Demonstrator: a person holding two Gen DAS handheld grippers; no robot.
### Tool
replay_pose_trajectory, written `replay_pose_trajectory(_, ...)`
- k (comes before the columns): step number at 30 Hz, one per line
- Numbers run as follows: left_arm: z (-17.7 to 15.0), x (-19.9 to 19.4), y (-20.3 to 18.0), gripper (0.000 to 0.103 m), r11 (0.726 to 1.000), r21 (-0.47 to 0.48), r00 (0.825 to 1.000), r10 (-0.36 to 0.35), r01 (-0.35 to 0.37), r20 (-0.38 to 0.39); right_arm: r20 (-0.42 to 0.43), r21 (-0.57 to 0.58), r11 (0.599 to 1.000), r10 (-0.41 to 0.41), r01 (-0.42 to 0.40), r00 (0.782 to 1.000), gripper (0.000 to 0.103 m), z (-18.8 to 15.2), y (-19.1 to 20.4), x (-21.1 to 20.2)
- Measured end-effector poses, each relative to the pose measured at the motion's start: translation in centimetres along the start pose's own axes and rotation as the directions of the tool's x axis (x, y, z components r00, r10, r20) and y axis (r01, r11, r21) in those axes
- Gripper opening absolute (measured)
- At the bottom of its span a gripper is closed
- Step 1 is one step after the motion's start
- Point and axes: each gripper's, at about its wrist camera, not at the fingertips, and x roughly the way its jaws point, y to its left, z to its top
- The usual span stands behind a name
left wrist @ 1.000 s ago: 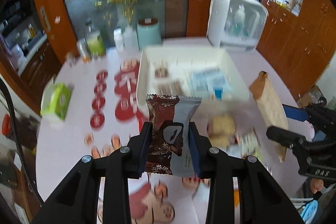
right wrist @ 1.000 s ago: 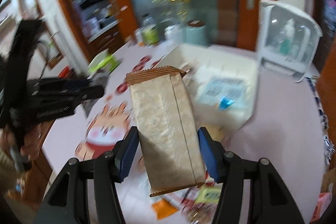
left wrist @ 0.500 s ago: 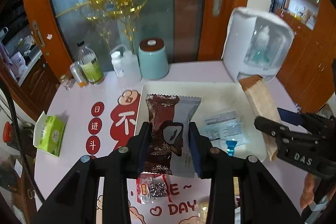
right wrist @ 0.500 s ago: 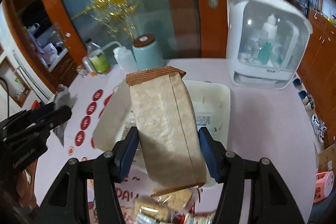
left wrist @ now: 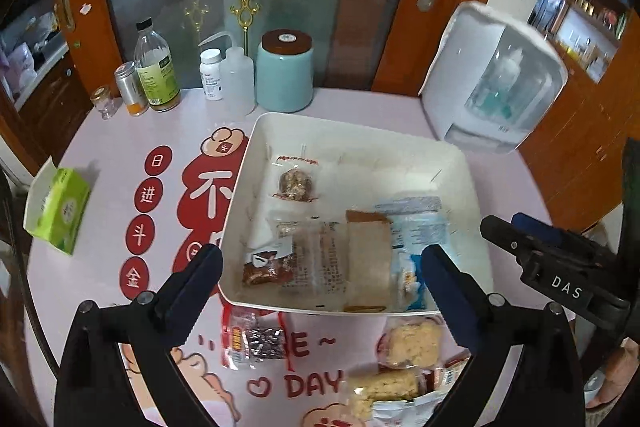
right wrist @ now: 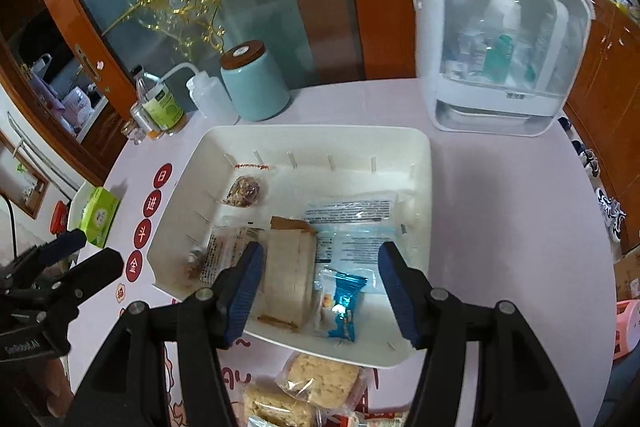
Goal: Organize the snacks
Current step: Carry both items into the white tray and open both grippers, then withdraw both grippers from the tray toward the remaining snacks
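A white tray (left wrist: pixel 360 131) (right wrist: pixel 320 131) stands on the pink table. It holds a brown-and-grey snack (left wrist: pixel 264 269), a brown paper packet (left wrist: pixel 368 259) (right wrist: pixel 288 275), a round cookie pack (left wrist: pixel 296 183), a blue packet (right wrist: pixel 344 303) and a clear printed bag (right wrist: pixel 352 227). My left gripper (left wrist: pixel 320 259) hovers over the tray's near edge. Its jaws are opening wide with nothing between the pads. My right gripper (right wrist: pixel 320 259) also hangs above the near edge, open, with the paper packet lying flat below it. Each gripper shows at the side of the other's view (left wrist: pixel 502 223) (right wrist: pixel 96 247).
Loose snacks lie in front of the tray: a red-and-dark packet (left wrist: pixel 252 339) and cracker packs (left wrist: pixel 408 343) (right wrist: pixel 320 379). Behind it stand a teal canister (left wrist: pixel 284 71), bottles (left wrist: pixel 156 67) and a white cabinet with a clear door (left wrist: pixel 496 83). A green tissue box (left wrist: pixel 60 207) sits left.
Both grippers came in over the tray. The left jaws opened and let the brown-and-grey snack drop into it. The paper packet left the right gripper and now lies in the tray.
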Motion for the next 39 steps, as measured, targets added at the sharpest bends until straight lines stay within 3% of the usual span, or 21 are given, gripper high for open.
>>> replay_pose_trajectory(3,-0.6,-1.4,-0.3,0.099,1.0,0.017,0.999,-0.005,0.005,0.037,0.035,-0.012,1.0,-0.006,0.007,0.999,0.06,-0.3,0.0,-1.4)
replay_pose_trajectory(9,-1.8,-4.6,-2.8,0.099,0.983,0.176,0.994,0.044,-0.06,0.098,0.118,-0.057,0.997,-0.037,0.044,0.992,0.066,-1.4,1.2,-4.8)
replay_pose_trajectory(21,-4.4,-11.0,-3.8,0.099,0.972,0.234,0.992,-0.006,-0.025,0.127,0.195,-0.051,0.995,-0.071,0.083,0.978,0.066,-4.8,4.0,-11.7)
replay_pose_trajectory(32,-9.1,-14.3,-3.5,0.099,0.954,0.291,0.994,-0.094,0.075,0.051,0.216,-0.045,0.989,-0.127,0.14,0.968,0.066,-11.6,6.0,-16.0)
replay_pose_trajectory(39,-12.4,-14.1,-3.1,0.099,0.942,0.297,0.987,-0.161,0.154,-0.001,0.172,-0.035,0.979,-0.193,0.202,0.966,0.066,-16.8,5.9,-16.2)
